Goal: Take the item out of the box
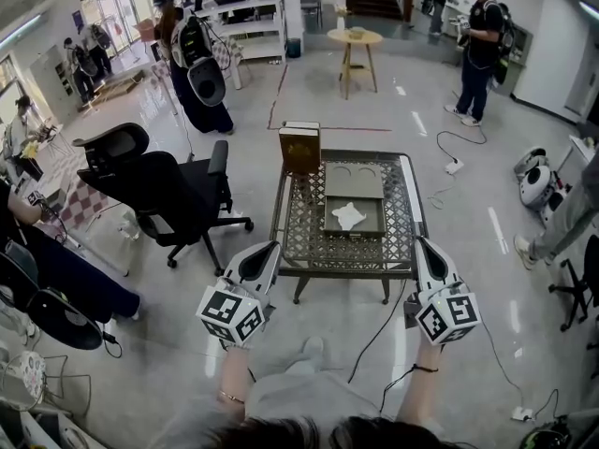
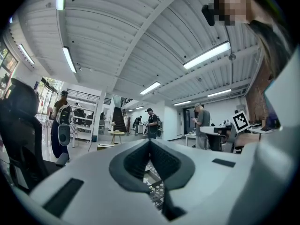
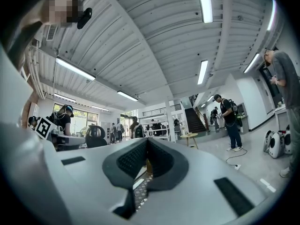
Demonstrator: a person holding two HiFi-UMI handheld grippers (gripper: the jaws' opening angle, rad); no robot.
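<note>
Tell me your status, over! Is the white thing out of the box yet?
Jaws shut, empty on left gripper and right gripper, short of the table. Not out: white item lies in the open box. Path clear.

Bright indoor light from ceiling strips [image 2: 206, 55], glare on glossy floor [image 1: 412, 110], fisheye-bent edges, dark vignetted corners.

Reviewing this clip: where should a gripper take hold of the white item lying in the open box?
Probably from straight above, pinching one jutting corner of the white item. It lies flat inside the box, whose walls would block a level approach.
</note>
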